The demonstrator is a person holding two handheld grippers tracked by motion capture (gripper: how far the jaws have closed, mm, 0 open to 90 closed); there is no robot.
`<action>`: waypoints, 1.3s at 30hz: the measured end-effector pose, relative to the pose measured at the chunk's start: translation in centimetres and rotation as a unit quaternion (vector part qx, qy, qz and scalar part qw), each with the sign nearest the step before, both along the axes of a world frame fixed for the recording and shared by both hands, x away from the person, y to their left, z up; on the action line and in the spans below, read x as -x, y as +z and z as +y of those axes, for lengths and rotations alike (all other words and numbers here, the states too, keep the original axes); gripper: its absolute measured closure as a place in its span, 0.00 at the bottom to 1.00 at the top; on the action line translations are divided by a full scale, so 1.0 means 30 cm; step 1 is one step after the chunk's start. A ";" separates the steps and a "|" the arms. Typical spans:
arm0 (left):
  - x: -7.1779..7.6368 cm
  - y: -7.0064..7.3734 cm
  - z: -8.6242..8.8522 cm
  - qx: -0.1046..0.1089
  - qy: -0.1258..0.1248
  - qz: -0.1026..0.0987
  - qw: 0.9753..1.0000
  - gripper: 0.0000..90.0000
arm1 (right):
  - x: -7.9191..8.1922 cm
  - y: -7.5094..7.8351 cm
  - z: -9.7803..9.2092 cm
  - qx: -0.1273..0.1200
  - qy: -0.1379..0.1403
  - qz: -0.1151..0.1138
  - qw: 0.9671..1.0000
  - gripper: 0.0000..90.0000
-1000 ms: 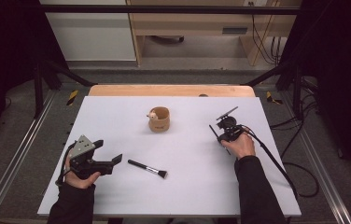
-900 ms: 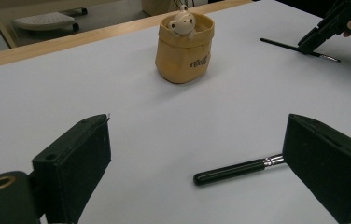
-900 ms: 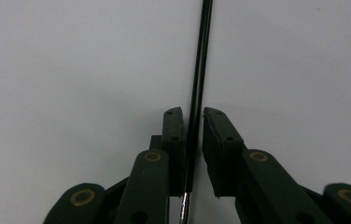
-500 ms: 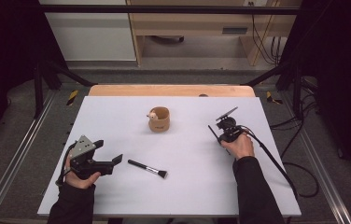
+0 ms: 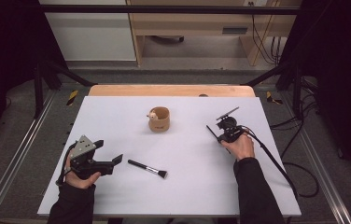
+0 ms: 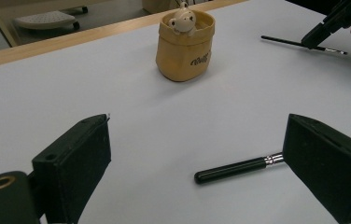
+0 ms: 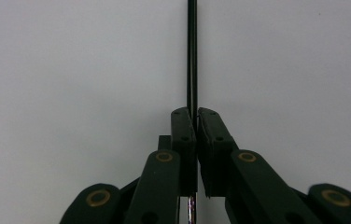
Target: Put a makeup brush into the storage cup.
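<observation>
A tan cup (image 5: 159,119) with a small animal figure on its rim stands at the table's middle. A black makeup brush (image 5: 148,169) lies in front of it, its handle (image 6: 234,169) between the wide-apart jaws of my left gripper (image 5: 108,152), which is open and touches nothing. In the left gripper view the cup (image 6: 186,44) stands beyond that gripper (image 6: 201,161). My right gripper (image 5: 220,135) is shut on a thin black brush (image 7: 192,56), held low over the table (image 5: 117,107). In the right gripper view the jaws (image 7: 196,122) pinch its shaft. The thin brush (image 6: 299,43) has a silver end.
A wooden strip (image 5: 171,90) runs along the table's far edge. Metal rails (image 5: 19,154) flank both sides. The right gripper's cable (image 5: 276,163) trails off the right edge. A wooden bench (image 5: 187,23) stands beyond the table.
</observation>
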State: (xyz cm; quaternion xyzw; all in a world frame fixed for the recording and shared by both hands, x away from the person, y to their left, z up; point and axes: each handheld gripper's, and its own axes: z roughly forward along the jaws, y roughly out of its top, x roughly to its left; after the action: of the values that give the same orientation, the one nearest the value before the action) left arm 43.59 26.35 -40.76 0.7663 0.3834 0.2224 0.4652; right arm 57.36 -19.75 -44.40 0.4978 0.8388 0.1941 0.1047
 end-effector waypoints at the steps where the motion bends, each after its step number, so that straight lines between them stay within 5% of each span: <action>1: 0.000 0.000 -0.002 -0.001 0.000 0.000 1.000 0.08 | 0.004 0.006 -0.001 -0.003 0.001 -0.001 1.000 0.95; 17: 0.002 -0.001 -0.025 -0.010 -0.011 0.001 1.000 0.08 | 0.109 0.103 -0.001 -0.052 0.038 -0.025 0.998 0.95; 31: 0.007 0.002 -0.069 -0.019 -0.028 0.002 0.999 0.08 | 0.232 0.156 0.018 -0.099 0.098 -0.063 0.988 0.95; 39: 0.007 0.013 -0.086 -0.025 -0.037 -0.002 0.999 0.08 | 0.280 0.161 0.037 -0.112 0.127 -0.064 0.983 0.95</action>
State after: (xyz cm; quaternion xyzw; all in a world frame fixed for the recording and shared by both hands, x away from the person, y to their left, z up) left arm 43.38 23.78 -40.38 0.7908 0.3480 0.2157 0.4549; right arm 48.97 -18.64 -39.56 0.3824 0.8598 0.3299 0.0760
